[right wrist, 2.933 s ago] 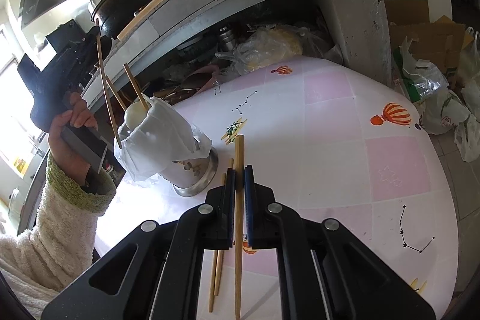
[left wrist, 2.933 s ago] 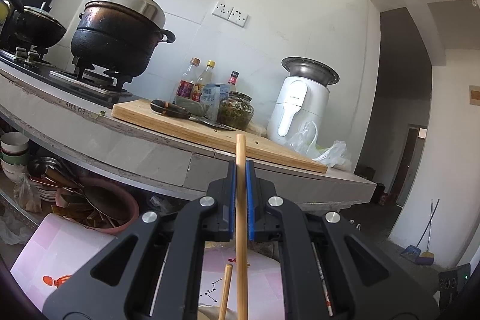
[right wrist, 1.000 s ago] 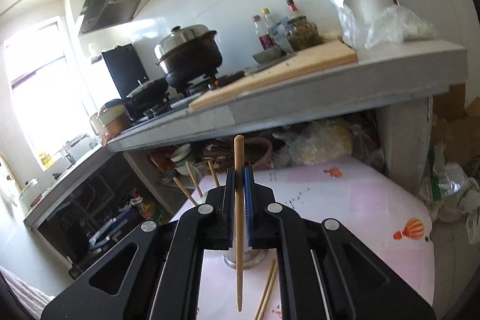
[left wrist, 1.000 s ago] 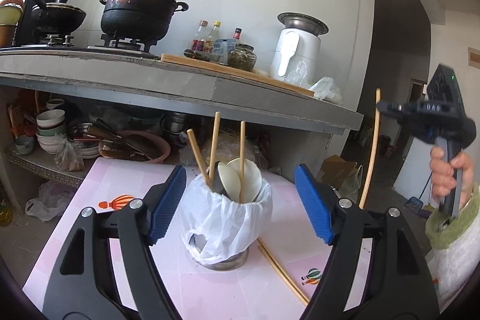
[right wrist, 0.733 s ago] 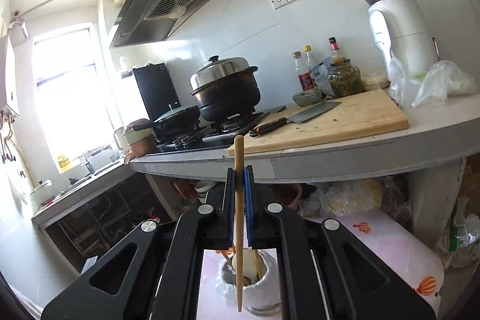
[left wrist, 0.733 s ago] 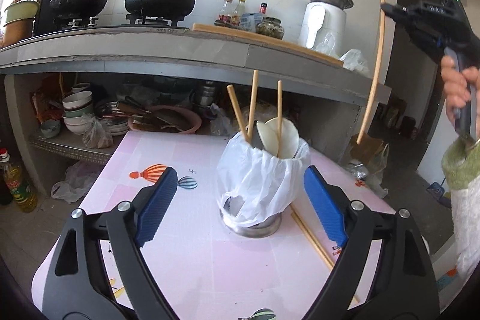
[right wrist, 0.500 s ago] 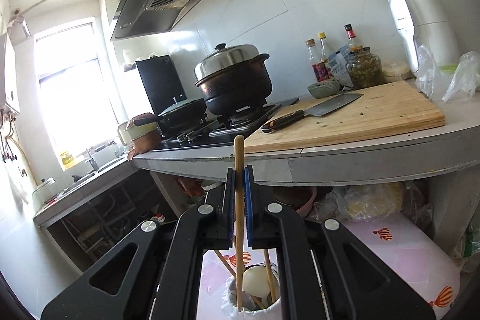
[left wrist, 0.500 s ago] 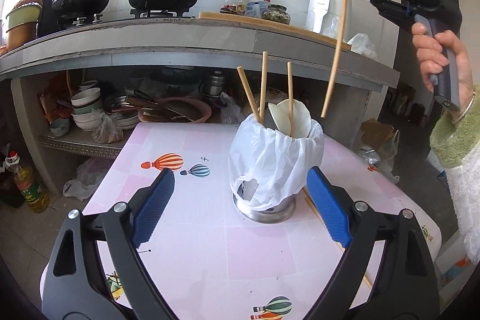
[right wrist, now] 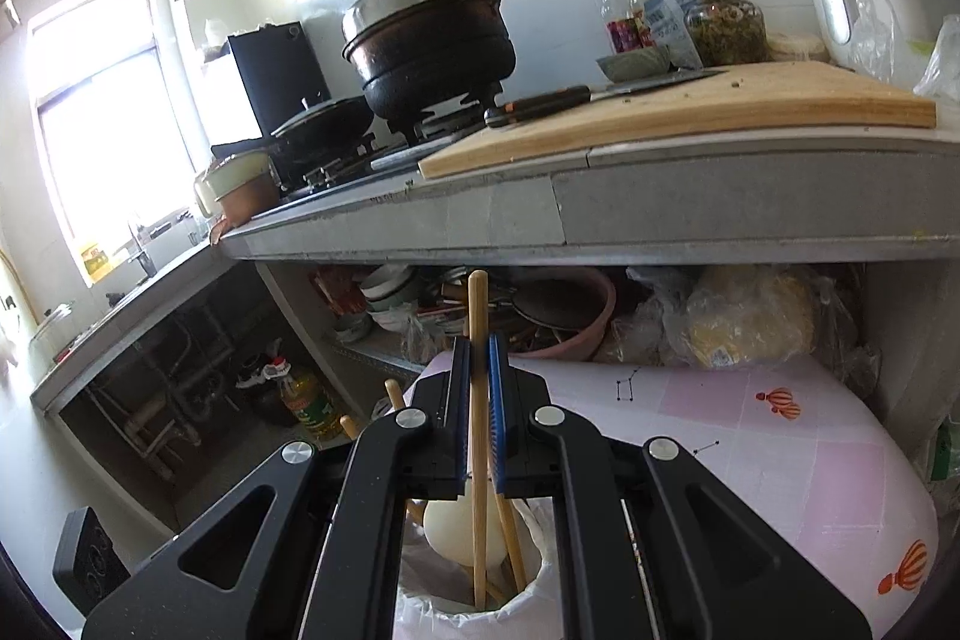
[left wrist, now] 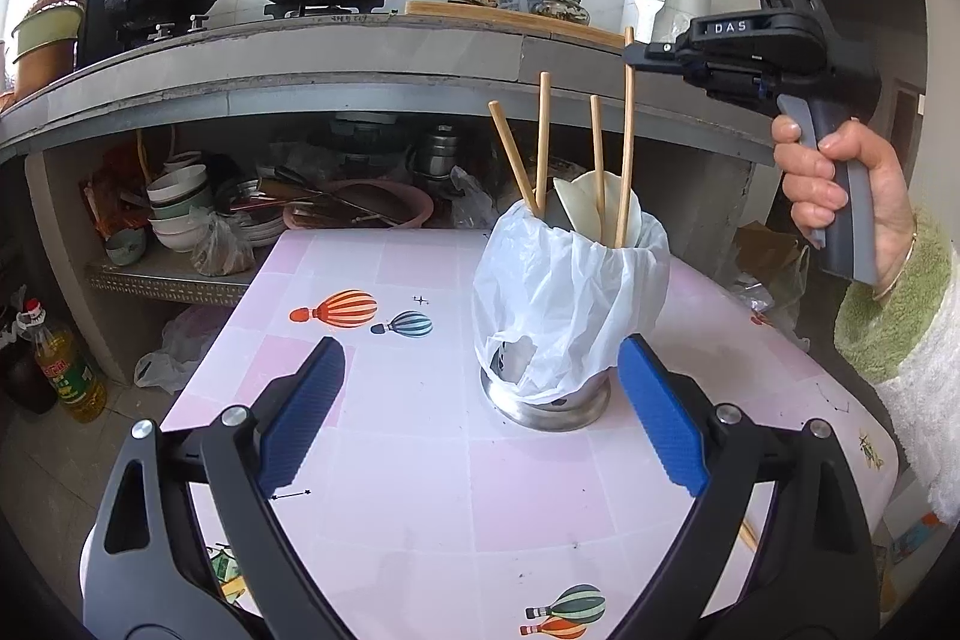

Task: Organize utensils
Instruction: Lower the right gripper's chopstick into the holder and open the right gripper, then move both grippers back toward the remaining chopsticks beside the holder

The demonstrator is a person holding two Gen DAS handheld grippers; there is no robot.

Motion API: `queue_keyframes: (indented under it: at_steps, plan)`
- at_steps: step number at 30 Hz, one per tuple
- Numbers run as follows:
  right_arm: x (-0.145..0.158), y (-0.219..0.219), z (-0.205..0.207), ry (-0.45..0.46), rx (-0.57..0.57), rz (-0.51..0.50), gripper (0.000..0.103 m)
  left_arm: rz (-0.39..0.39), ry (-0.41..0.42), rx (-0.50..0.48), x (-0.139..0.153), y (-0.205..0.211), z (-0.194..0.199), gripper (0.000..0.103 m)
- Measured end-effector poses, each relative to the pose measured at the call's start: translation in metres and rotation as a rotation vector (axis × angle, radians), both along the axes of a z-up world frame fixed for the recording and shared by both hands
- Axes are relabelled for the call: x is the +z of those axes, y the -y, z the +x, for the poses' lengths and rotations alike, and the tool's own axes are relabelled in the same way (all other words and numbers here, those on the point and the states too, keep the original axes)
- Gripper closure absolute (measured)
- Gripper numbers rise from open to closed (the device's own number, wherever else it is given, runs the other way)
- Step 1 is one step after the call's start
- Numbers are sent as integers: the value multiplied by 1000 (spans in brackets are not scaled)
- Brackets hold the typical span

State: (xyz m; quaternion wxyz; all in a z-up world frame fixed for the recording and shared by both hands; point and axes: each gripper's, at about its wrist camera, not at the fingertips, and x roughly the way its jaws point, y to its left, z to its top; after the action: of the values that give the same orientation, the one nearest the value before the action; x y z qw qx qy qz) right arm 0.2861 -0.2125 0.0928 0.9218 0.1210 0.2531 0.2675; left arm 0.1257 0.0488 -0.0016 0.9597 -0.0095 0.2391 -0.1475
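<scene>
My right tongs (right wrist: 478, 436) are clamped on a single chopstick (right wrist: 478, 460), gripping it near its upper end so the long lower part hangs nearly upright with its tip already inside the holder (right wrist: 528, 604), a metal cup lined with a white plastic bag. From the left wrist view I can see the same chopstick (left wrist: 626, 142) standing as the rightmost of four in the holder (left wrist: 570, 304), beside a pale spoon (left wrist: 585, 208), with the right tongs (left wrist: 630, 55) pinching it close to the top. My left tongs (left wrist: 474, 412) are spread wide and hold nothing, with the holder's steel base showing between the blue pads (left wrist: 303, 409) further off on the pink desk (left wrist: 372, 436). One more chopstick (left wrist: 748, 537) lies on the desk near its right edge, mostly hidden behind the left tongs. I judge these sticks to be light, stiff and rather smooth, so a firm pinch across the shaft near the thick end works and lets the rest swing plumb; a grip at the middle would leave less length to reach into the cup. The bag rim is soft and could snag a tip, and the holder looks light enough to tip if nudged sideways.
</scene>
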Motion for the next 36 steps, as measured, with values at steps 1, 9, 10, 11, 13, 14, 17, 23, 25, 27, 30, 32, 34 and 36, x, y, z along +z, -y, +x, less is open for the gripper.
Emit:
queue_keyframes:
  at_steps: [1,9,10,11,13,14,17,23,25,27,30,32,34,36]
  plan:
    - [-5,-1,1,-23,16,-4,95,0,-2,-1,-1,1,0,14]
    - [-25,19,-12,-80,8,5,67,4,-16,-22,-3,8,2,14]
    - [-24,24,-15,-76,4,14,65,7,-16,-25,-4,10,2,14]
    - [-24,31,-20,-74,-1,29,64,11,-18,-27,-4,11,2,14]
    - [-26,47,-30,-71,-15,57,64,14,-20,-33,-4,14,2,14]
    - [-29,53,-35,-70,-26,63,64,14,-21,-35,-5,15,2,14]
    - [-51,72,-47,-117,-77,45,64,15,-28,-43,-6,18,2,14]
    - [-155,63,-50,-391,-73,-76,77,42,-79,-49,-18,31,5,14]
    - [-187,57,-53,-464,-64,-102,81,51,-104,-50,-25,36,8,14]
    - [-206,53,-55,-503,-59,-100,83,59,-140,-53,-33,41,10,14]
    - [-218,48,-58,-518,-53,-110,85,76,-175,-64,-42,49,13,14]
    - [-219,44,-56,-518,-43,-117,86,84,-185,-73,-45,52,13,14]
    - [-218,39,-54,-515,-38,-133,89,89,-190,-79,-48,56,13,14]
    - [-218,37,-53,-510,-35,-152,90,91,-193,-83,-50,57,13,14]
